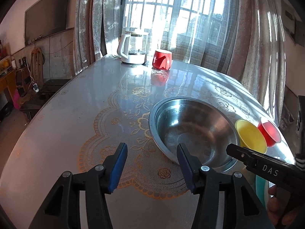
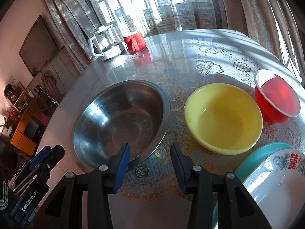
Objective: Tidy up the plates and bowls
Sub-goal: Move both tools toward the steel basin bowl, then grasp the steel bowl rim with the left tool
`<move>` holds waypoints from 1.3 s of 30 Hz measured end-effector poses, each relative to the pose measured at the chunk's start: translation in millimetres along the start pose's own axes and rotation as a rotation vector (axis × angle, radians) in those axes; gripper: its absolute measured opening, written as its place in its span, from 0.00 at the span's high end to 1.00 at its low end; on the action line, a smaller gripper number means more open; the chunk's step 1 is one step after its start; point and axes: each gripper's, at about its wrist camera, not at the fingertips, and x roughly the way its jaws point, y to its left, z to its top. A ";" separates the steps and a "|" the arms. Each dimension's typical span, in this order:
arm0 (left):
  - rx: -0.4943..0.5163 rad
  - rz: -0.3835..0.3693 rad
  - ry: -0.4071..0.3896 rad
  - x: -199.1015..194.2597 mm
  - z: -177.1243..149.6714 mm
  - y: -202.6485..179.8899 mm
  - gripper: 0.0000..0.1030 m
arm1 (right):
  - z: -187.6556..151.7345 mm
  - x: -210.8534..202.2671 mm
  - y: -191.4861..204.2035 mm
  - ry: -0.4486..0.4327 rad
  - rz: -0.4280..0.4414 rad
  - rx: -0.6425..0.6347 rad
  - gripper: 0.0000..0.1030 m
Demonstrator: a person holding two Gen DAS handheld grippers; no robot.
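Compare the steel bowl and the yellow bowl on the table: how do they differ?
The steel bowl is shiny metal; the yellow bowl is matte, apparently plastic. The steel bowl looks wider and deeper than the yellow bowl. Both sit upright, empty and side by side.

You are working at a glossy table (image 1: 80, 103) with a lace-patterned cover. Behind it, a barred window (image 1: 171, 5) admits strong daylight through sheer and heavy curtains (image 1: 89, 24). A dark wall-mounted screen (image 1: 47, 13) hangs left, above low wooden furniture (image 2: 24, 131).

"DAS" on right tool (image 1: 270, 171), "GenRobot.AI" on left tool (image 2: 30, 200), red 囍 on white bowl (image 2: 294, 162)
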 end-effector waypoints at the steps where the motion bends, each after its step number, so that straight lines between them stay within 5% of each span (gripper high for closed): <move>1: 0.005 0.002 0.002 2.1 0.1 -1.4 0.47 | 0.8 1.8 0.3 0.002 -0.002 0.001 0.57; 10: 0.050 -0.019 -0.008 17.6 1.7 -12.6 0.47 | 4.0 18.9 5.4 0.042 -0.021 -0.029 0.57; 20: 0.104 -0.068 -0.048 13.4 -5.6 -24.2 0.63 | 3.7 24.8 15.2 0.034 -0.021 -0.084 0.64; 28: 0.115 -0.072 -0.075 -3.4 -4.8 -30.4 0.67 | 0.4 18.7 23.0 0.021 -0.015 -0.129 0.68; 31: 0.100 -0.058 -0.079 -6.2 -4.9 -25.9 0.62 | 0.7 22.9 16.2 0.039 -0.009 -0.087 0.68; 34: 0.037 -0.071 -0.076 -8.7 -4.2 -11.4 0.41 | 0.6 23.5 15.0 0.036 -0.015 -0.088 0.68; 39: -0.090 -0.058 -0.054 2.9 6.1 20.8 0.39 | 0.5 24.7 16.3 0.032 -0.033 -0.106 0.68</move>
